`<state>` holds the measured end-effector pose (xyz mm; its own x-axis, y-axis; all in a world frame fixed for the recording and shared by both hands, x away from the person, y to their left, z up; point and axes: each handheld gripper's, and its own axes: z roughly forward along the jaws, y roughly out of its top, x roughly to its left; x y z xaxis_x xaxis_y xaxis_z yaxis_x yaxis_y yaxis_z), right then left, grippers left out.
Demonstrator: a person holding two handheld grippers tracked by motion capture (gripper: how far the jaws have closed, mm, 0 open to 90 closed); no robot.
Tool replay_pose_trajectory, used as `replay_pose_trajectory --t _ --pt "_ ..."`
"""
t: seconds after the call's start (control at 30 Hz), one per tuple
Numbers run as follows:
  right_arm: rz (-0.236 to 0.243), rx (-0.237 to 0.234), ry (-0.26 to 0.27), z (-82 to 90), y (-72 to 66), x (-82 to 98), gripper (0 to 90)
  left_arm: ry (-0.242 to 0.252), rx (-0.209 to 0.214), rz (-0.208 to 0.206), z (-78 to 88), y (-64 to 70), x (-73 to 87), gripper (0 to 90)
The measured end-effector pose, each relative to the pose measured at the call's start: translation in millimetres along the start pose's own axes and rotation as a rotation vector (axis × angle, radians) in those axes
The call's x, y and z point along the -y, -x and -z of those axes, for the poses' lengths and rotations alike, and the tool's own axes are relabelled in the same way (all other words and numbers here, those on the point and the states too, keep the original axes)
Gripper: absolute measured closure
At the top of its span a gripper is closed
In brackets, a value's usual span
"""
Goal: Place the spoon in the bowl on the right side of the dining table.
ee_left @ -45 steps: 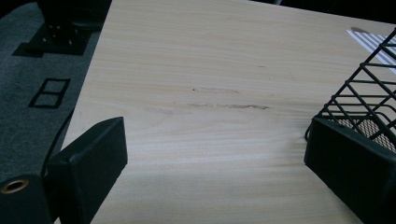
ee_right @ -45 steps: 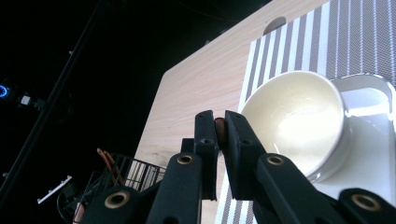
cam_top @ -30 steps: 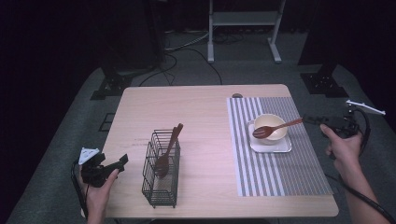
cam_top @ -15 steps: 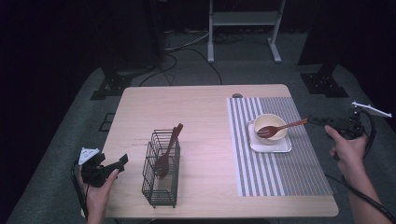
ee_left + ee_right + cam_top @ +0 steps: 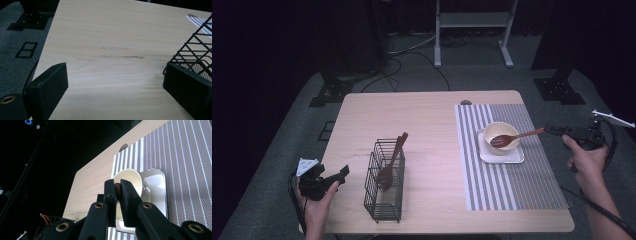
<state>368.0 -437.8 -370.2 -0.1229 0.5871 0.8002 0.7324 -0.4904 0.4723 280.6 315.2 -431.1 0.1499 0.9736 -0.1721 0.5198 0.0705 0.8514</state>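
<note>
Clearly, the right gripper is clamped on the wooden spoon, its scoop over the cream bowl at nine o'clock from it. The left gripper, jaws apart, sits at nine o'clock of the wire basket.

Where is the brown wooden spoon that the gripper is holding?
In the high view, the brown wooden spoon is on the right: its scoop sits in the cream bowl on the white tray, and the right gripper clamps its handle.
</note>
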Motion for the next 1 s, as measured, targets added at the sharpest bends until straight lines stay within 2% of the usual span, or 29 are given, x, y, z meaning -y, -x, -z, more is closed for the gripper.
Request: replay_pose_trajectory --t 1.0 --pt "-0.028 0.035 0.034 1.8 13.7 -0.2 83.2 -0.002 -0.001 -0.002 -0.4 -0.3 0.3 4.9"
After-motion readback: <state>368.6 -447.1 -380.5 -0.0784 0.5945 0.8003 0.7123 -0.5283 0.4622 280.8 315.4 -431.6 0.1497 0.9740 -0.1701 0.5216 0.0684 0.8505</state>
